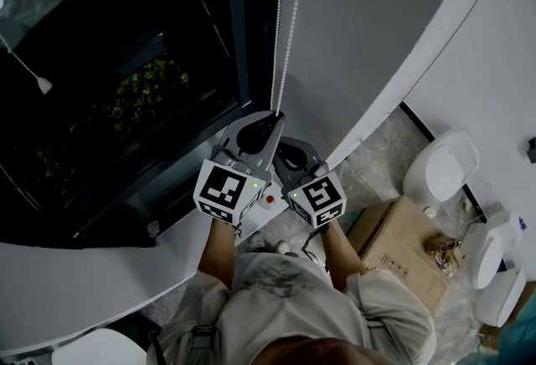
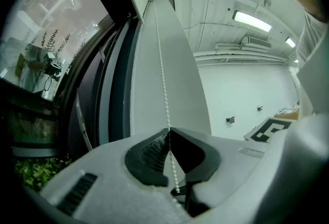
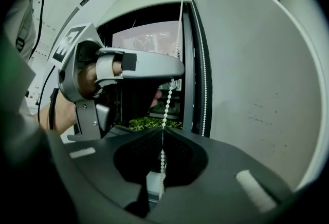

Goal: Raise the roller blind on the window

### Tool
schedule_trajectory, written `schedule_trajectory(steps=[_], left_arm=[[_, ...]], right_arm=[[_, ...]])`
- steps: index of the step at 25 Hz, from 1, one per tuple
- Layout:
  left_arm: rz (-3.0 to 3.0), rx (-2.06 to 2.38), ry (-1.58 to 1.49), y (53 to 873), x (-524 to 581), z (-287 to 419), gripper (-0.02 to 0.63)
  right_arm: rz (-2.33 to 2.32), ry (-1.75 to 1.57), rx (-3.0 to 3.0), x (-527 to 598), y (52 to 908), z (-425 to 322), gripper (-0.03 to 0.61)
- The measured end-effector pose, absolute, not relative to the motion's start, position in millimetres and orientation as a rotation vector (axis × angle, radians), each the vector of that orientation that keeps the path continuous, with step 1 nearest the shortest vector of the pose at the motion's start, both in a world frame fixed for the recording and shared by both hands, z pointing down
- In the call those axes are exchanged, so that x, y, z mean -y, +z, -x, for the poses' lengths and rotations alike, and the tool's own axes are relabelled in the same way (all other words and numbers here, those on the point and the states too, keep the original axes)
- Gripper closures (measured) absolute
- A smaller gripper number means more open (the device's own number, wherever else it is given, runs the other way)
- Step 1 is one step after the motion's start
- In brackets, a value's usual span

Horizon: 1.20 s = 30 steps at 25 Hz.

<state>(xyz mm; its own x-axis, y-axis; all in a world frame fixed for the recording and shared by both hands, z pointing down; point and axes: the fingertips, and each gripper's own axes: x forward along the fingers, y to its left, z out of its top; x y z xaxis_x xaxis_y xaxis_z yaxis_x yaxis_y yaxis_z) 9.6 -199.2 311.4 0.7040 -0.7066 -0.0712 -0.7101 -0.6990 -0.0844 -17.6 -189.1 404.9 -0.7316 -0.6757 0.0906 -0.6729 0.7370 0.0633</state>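
Held out from the person's shirt (image 1: 285,305), the left tongs (image 2: 168,129) and, just below them, the right tongs (image 3: 162,130) each clamp the bead chain (image 1: 289,20), which hangs beside the window's (image 1: 126,62) right frame.

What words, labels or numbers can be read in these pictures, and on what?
None can be read.
Cardboard box: small dark print, too small to read.
Left hand-held gripper: pale sticker on its body, blurred.
Left marker cube and right marker cube: black-and-white squares, no letters.
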Motion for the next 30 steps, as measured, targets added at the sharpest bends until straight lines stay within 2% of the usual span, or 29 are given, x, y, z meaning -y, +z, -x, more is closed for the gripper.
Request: schedule_trajectory(steps=[30], left_arm=[[2.921,-1.218,-0.025,379.3,197.8,0.0,0.601]], right_arm=[[-1.113,0.045,2.722,186.5,466.3,21.1,0.568]])
